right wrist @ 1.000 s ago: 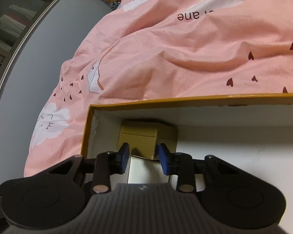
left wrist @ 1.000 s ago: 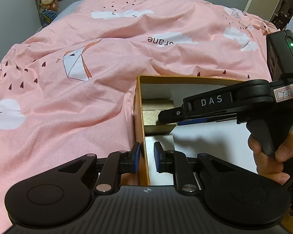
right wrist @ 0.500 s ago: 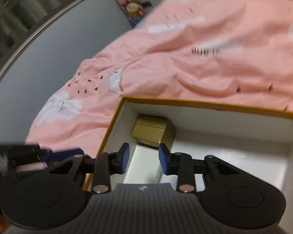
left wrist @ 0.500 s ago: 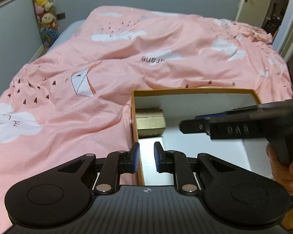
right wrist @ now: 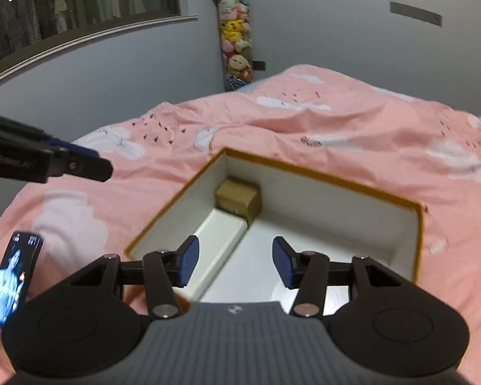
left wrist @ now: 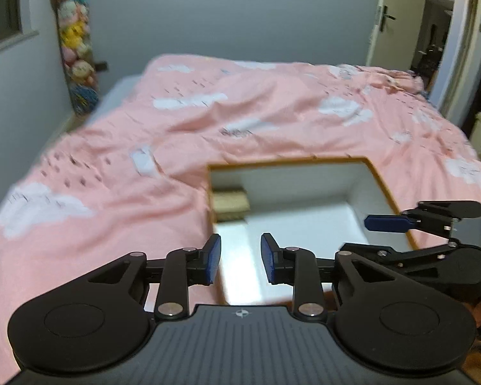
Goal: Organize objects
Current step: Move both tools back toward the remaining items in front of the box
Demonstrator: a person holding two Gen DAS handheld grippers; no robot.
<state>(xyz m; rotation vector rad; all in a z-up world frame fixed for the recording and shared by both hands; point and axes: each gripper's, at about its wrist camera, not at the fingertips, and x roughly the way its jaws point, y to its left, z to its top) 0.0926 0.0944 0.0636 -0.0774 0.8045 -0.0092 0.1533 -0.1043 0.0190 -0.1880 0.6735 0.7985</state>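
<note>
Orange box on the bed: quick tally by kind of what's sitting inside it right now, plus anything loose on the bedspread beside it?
Inside the orange box:
Gold boxes: 1
Flat white boxes: 1
On the pink bedspread beside it:
Phones: 1
Total: 3

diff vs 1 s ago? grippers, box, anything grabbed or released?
Both grippers pulled back and up from the orange-rimmed box. The right gripper, a second ago down inside it near the gold box, opened wider; it holds nothing. The left gripper came off the box's left wall, its gap slightly wider, also empty. Gold box, white box and pink duvet stayed put.
</note>
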